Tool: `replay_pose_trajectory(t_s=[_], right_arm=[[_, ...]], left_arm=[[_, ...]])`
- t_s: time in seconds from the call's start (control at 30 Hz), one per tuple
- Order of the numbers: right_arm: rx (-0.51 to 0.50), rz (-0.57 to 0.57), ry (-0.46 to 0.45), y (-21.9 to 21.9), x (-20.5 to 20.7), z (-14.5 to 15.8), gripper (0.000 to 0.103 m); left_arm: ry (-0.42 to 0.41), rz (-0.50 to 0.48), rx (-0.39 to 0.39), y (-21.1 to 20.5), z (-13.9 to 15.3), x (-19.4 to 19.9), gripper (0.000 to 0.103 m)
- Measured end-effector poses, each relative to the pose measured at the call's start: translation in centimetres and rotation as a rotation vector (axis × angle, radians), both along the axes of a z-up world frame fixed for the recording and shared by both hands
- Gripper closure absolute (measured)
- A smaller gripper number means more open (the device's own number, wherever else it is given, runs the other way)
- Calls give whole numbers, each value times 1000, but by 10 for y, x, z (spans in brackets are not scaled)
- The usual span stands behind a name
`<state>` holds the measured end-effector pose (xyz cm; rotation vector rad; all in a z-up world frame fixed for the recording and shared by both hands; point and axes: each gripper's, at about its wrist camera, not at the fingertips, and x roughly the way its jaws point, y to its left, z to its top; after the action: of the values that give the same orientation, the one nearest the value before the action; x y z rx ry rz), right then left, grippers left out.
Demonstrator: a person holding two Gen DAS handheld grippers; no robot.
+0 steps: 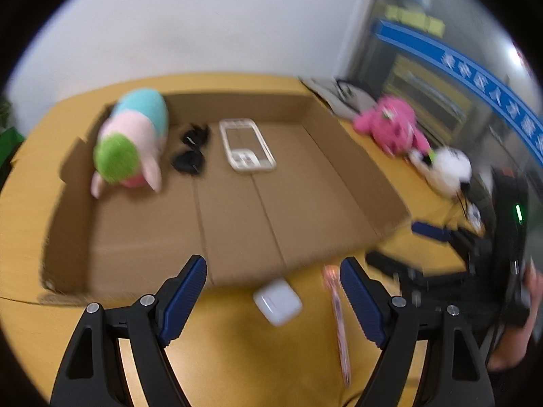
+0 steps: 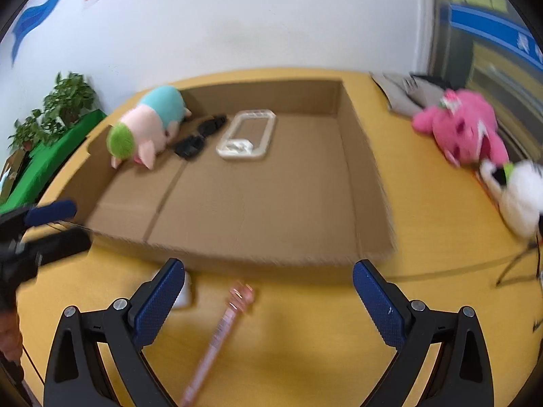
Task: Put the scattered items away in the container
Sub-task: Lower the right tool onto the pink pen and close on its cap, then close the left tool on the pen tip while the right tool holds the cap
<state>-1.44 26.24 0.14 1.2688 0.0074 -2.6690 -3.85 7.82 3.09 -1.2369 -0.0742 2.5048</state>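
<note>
Pink pen (image 2: 220,335) is lying on the desk (image 2: 305,339) between the right claw (image 2: 268,291)'s wide-open fingers, long axis running nearly along them; left claw (image 1: 273,283), also wide, is framing a white case (image 1: 277,301).

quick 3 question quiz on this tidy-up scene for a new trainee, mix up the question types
1. True or false: the pastel plush pig already lies inside the cardboard box.
2. Multiple choice: which item lies on the yellow table just in front of the box's near wall? A) pink pen B) sunglasses C) clear phone case
3. Fill in: the left gripper and the right gripper both have their jaws ____.

Key:
1. True.
2. A; the sunglasses and phone case are inside the box.
3. Open, holding nothing.
</note>
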Motion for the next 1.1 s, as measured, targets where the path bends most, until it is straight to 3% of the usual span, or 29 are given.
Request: replay_pose_trajectory(t_s=[0.23, 0.47, 0.57, 0.63, 0.77, 0.93, 1.03, 1.1], right_arm=[[-72, -46, -110, 21, -5, -30, 3], [-116, -7, -180, 2, -12, -51, 7], [-119, 5, -202, -7, -18, -57, 12], [-119, 18, -211, -13, -19, -59, 15], [-112, 33, -227, -21, -23, -65, 23], [-81, 27, -221, -23, -24, -67, 31], [-46, 25, -220, -25, -23, -66, 49], [-48, 30, -227, -25, -22, -66, 72]], left_arm=[[-106, -123, -13, 36, -38, 28, 22], [-260, -163, 98, 47, -79, 37, 23], [-297, -168, 106, 52, -89, 38, 26], [-311, -173, 99, 55, -93, 40, 36], [-304, -175, 78, 58, -94, 45, 44], [-310, -160, 66, 54, -95, 49, 74], [-325, -158, 89, 50, -98, 51, 84], [-338, -165, 114, 50, -100, 54, 87]])
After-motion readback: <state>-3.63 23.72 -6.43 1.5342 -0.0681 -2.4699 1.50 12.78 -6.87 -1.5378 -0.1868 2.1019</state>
